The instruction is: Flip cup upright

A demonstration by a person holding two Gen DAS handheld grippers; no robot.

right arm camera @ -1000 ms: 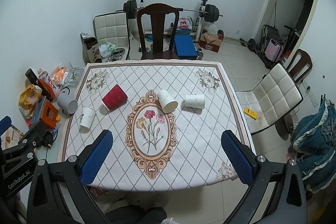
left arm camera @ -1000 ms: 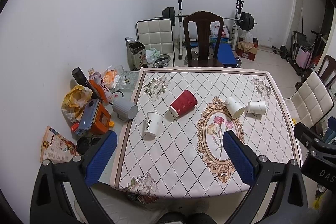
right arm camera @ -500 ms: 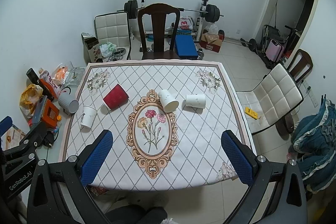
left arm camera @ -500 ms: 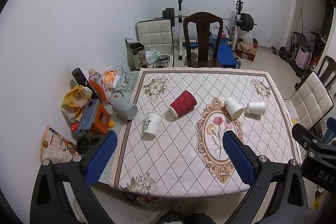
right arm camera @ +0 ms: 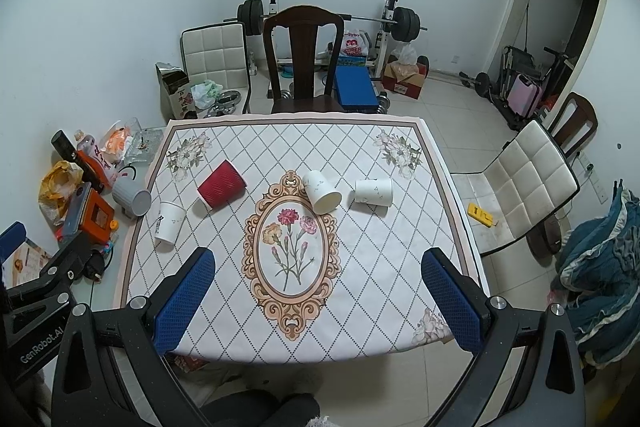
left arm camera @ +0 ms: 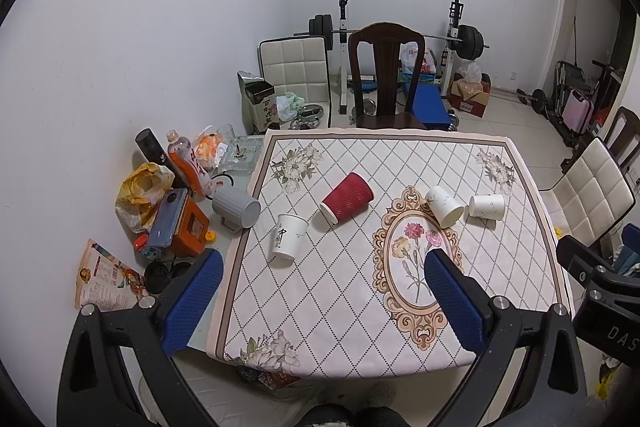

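While I look through the left wrist view, my left gripper [left arm camera: 320,267] hangs above the near edge of the table [left arm camera: 460,367], its blue fingers [left arm camera: 192,303] spread wide with nothing between them. Four cups lie tipped on the cloth. A white cup with writing [left arm camera: 289,235] lies left of centre, its mouth toward the top of the frame. Just right of it and higher, the red cup [left arm camera: 347,197] lies with its mouth toward the lower left. Two more white cups sit right of centre: the marbled cup [left arm camera: 444,206] opens toward the lower right, and the far cup [left arm camera: 487,206] lies beside it, apart from it. A grey mug [left arm camera: 236,207] lies in the clutter at the left, off the cloth. At the right edge I see part of my other gripper.

In the right wrist view, my right gripper [right arm camera: 318,267] also hangs over the near edge, fingers [right arm camera: 450,301] wide apart and holding nothing. The red cup [right arm camera: 221,184] sits at the middle left, the cup with writing [right arm camera: 170,221] below and left of it, the marbled cup [right arm camera: 321,192] at centre, the far cup [right arm camera: 373,192] to its right. A dark chair [right arm camera: 302,59] stands behind the table.
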